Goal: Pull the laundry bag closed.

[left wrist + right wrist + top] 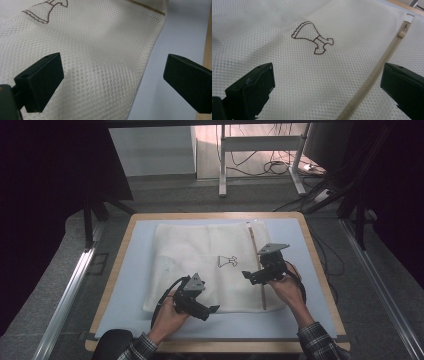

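So the left gripper point(212, 309) sat at the near edge of the mesh laundry bag point(200, 255), jaws spread wide with nothing in them, bag edge running right between them. The bag lay flat mid-table on the blue mat point(135, 285). Its zipper point(259, 265) ran near-to-far along the right side, closest to the right gripper point(247, 275), also wide open and empty, just left of it.

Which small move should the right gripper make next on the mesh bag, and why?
Probably lower the right gripper toward the zipper of the mesh bag: its jaws stand open above the mesh, holding nothing, with the zipper between them near one jaw.
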The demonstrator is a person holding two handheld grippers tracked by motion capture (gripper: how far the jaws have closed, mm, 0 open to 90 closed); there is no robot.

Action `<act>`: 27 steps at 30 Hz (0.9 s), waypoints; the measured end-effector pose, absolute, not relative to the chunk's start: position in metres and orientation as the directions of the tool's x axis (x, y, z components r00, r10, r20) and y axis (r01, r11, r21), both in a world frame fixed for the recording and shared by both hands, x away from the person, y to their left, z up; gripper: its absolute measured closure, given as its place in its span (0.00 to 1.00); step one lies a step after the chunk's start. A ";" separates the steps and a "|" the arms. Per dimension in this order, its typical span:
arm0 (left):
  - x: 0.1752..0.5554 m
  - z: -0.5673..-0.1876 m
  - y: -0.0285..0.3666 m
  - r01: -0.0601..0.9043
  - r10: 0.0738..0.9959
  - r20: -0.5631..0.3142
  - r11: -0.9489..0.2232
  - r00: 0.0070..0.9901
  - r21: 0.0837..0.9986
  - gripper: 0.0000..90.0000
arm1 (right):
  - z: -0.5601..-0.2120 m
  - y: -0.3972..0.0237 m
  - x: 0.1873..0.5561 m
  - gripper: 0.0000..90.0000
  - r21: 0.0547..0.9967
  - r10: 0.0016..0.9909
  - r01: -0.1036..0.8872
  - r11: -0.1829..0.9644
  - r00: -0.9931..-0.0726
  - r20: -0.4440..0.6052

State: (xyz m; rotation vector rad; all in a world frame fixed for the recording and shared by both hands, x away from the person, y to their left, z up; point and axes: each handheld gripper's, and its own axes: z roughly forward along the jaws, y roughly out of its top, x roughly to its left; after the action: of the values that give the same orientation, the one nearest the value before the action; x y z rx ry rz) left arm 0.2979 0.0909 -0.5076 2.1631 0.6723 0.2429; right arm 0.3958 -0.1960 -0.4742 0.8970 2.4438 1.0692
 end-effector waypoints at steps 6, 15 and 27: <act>0.296 -0.507 0.101 0.390 0.562 -0.055 -0.497 0.825 0.775 0.03 | -0.474 -0.195 0.381 0.00 0.747 0.646 0.401 0.530 -0.762 -0.050; 0.292 -0.506 0.121 0.406 0.591 -0.058 -0.476 0.804 0.780 0.03 | -0.472 -0.201 0.360 0.00 0.757 0.639 0.380 0.532 -0.766 -0.064; 0.283 -0.504 0.145 0.405 0.632 -0.022 -0.469 0.775 0.785 0.03 | -0.473 -0.211 0.334 0.00 0.761 0.638 0.358 0.540 -0.765 -0.093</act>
State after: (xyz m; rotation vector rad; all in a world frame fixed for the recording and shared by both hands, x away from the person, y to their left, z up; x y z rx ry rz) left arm 0.2828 0.1452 -0.5043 2.1261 0.7703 0.3443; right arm 0.3340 -0.2108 -0.4728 0.8183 2.4212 1.0765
